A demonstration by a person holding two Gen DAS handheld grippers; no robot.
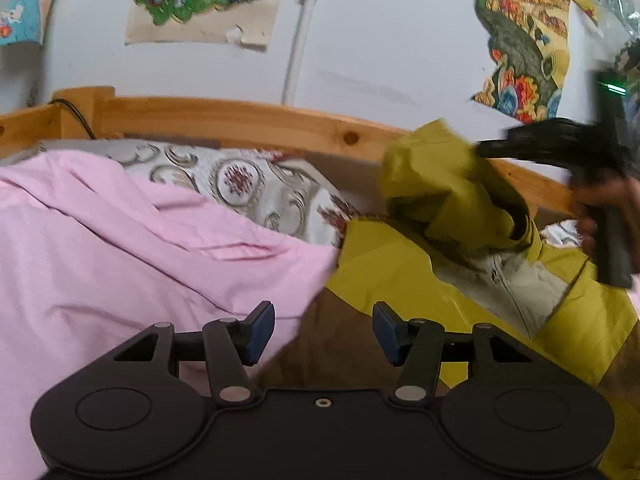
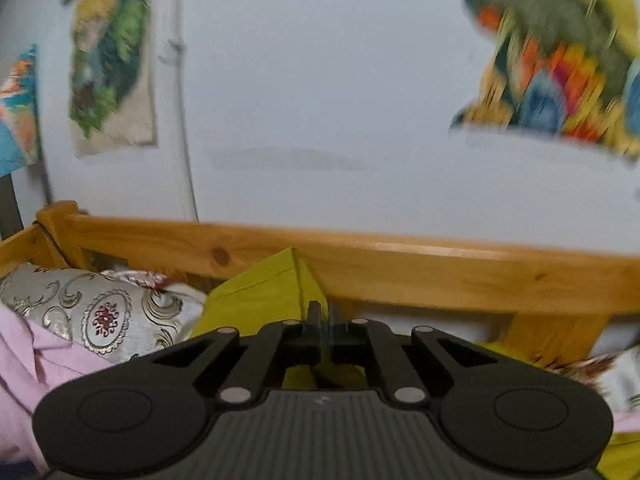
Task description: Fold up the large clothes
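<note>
Folding has barely begun: right tongs (image 2: 325,316) pinch the yellow jacket (image 1: 400,264), lifting a corner; left tongs (image 1: 323,332) spread, empty.

no readable text, labels, brands or numbers anywhere

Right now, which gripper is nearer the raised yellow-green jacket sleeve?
Right. The right gripper is shut on the raised sleeve, holding it up by the wooden bed rail. The left gripper hangs open, nothing between its pads, over the jacket's lower part, short of that sleeve.
</note>
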